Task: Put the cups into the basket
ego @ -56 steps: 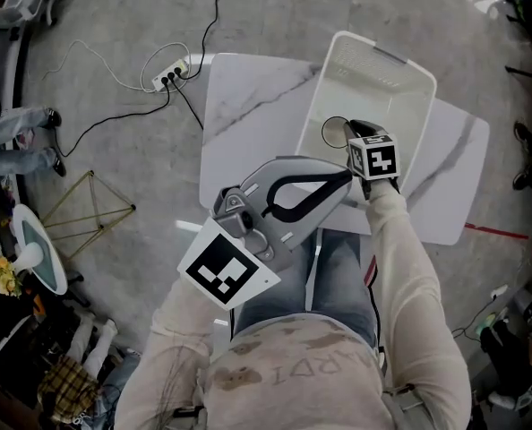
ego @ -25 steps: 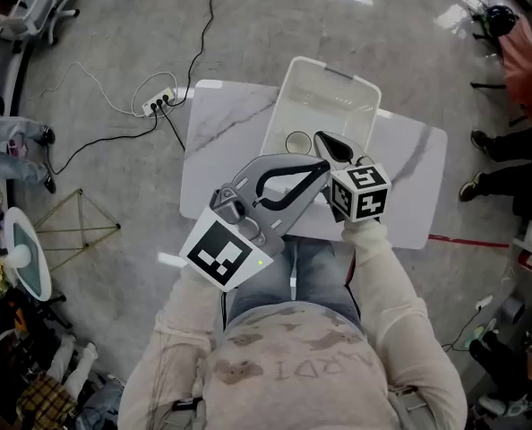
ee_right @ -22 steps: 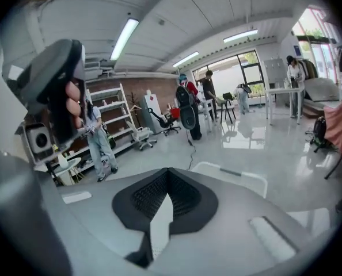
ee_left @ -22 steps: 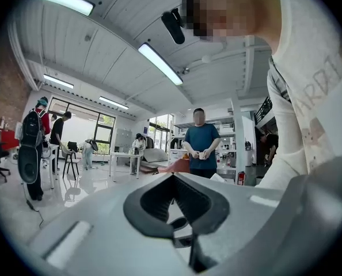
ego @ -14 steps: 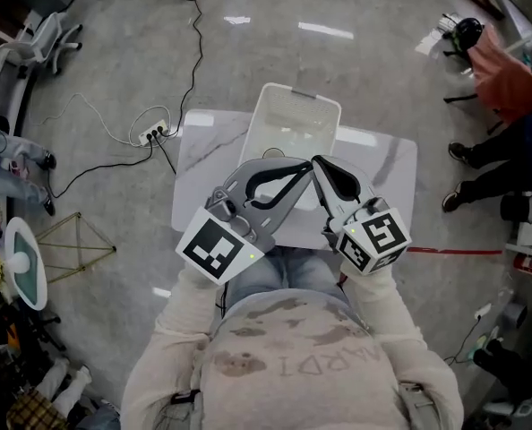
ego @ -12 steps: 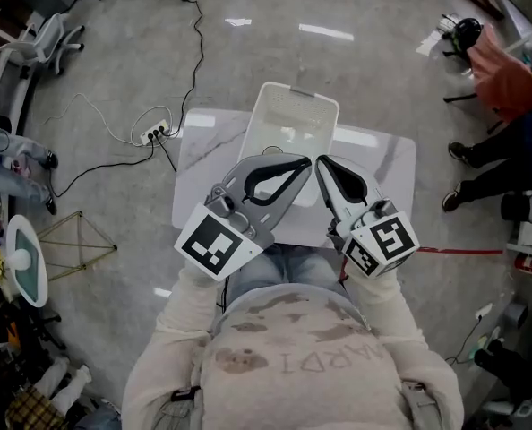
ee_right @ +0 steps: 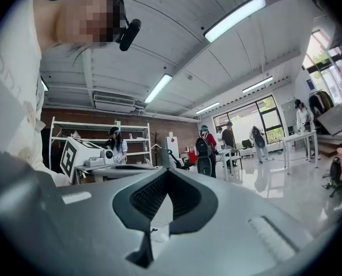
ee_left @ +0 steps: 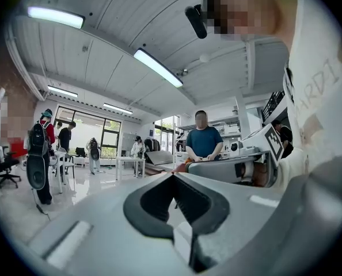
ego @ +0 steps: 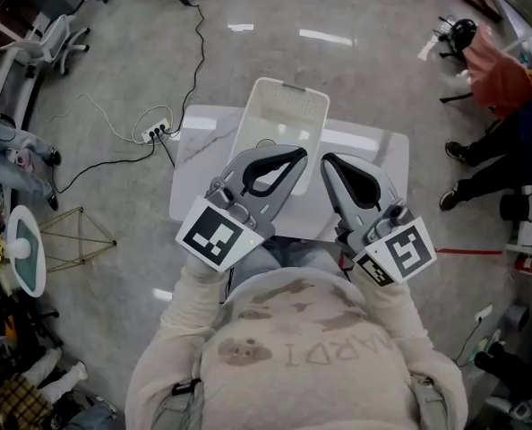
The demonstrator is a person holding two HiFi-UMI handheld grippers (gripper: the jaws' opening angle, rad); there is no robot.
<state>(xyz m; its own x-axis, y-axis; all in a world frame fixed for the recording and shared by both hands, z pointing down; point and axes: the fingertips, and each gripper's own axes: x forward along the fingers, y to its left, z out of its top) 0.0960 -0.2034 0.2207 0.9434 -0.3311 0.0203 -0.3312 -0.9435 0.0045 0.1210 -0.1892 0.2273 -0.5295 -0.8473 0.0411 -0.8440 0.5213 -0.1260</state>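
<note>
Over the near tabletop (ego: pixel 197 150) edge: left gripper (ego: pixel 299 154) and right gripper (ego: pixel 328 160) raised side by side, apart | left fingers (ee_left: pixel 139 209) pressed together, nothing between | right fingers (ee_right: pixel 141 199) pressed together, nothing between | white basket (ego: pixel 285 102) on tabletop, beyond both tips | cup (ego: pixel 264 142) rim partly visible inside basket's near end, mostly behind left gripper

Seen from above: left gripper (ego: pixel 295 156) and right gripper (ego: pixel 330 161) held side by side over a white marble table (ego: pixel 199 155). A white basket (ego: pixel 288 86) stands just beyond their tips. A power strip (ego: pixel 158 133) lies on the floor, left of the left gripper.
</note>
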